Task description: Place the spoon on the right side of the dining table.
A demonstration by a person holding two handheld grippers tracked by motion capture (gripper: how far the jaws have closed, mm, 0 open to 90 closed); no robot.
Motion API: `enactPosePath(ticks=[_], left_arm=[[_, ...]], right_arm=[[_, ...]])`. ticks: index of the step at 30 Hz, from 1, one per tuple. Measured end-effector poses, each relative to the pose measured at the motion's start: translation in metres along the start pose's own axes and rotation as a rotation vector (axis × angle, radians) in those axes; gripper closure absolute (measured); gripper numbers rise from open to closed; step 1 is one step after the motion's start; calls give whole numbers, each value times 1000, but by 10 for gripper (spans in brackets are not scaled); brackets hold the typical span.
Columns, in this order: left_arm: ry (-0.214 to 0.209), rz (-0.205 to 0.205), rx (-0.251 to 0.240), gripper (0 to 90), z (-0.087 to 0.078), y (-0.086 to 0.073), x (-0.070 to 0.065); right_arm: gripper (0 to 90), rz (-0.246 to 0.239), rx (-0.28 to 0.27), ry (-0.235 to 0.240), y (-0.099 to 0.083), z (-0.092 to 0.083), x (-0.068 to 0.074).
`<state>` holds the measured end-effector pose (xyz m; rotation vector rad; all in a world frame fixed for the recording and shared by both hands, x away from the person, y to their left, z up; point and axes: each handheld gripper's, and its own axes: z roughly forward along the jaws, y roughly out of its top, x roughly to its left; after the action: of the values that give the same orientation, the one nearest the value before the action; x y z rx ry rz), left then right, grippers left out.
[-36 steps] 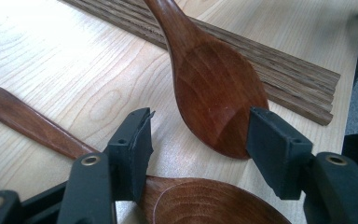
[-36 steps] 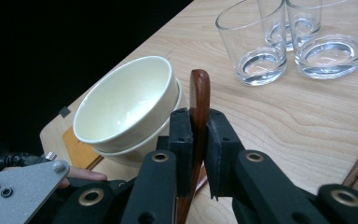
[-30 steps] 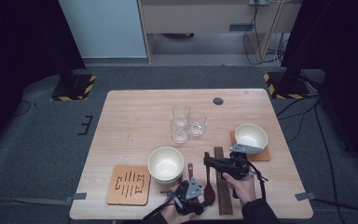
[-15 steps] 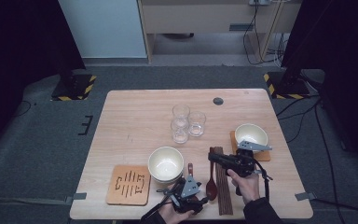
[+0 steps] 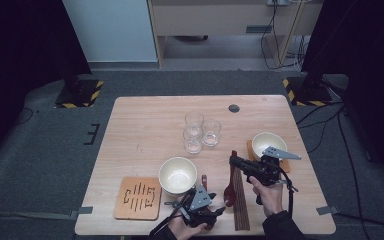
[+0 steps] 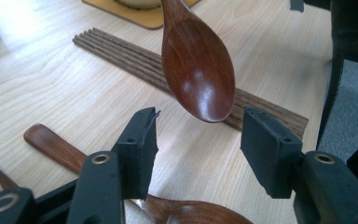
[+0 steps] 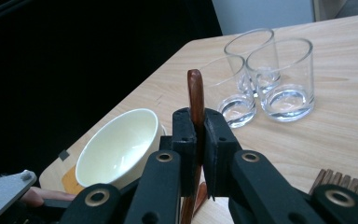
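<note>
Right gripper view: right gripper (image 7: 198, 140) was clamped shut on the handle of a wooden spoon (image 7: 196, 95), bowl end hanging down, lifted off the table (image 5: 145, 125). Ahead of it stood three glasses (image 7: 265, 74); to its left, a cream bowl (image 7: 116, 149). Left gripper (image 6: 198, 149) sat half open with nothing between its jaws, having just been closing; a second spoon (image 6: 56, 149) lay under it, chopsticks (image 6: 135, 58) beyond. Step judged: carrying the lifted spoon. Next likely needs a steady swing to the bowl, then a gentle release
</note>
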<state>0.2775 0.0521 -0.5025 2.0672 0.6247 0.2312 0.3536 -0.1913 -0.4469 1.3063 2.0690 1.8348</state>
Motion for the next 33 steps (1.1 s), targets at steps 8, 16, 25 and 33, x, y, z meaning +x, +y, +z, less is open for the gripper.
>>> enactPosePath(ticks=[8, 16, 25, 33], left_arm=[[0, -11, -27, 468, -6, 5, 2], [7, -18, -57, 466, -15, 10, 5], [28, -23, -94, 457, -26, 15, 11], [45, -27, -121, 449, -35, 19, 15]], right_arm=[[848, -12, -32, -19, 6, -5, -1], [848, -15, -57, -37, 10, -8, -3], [848, -30, -77, -58, 15, -9, -3], [848, -40, -88, -73, 19, -8, -5]])
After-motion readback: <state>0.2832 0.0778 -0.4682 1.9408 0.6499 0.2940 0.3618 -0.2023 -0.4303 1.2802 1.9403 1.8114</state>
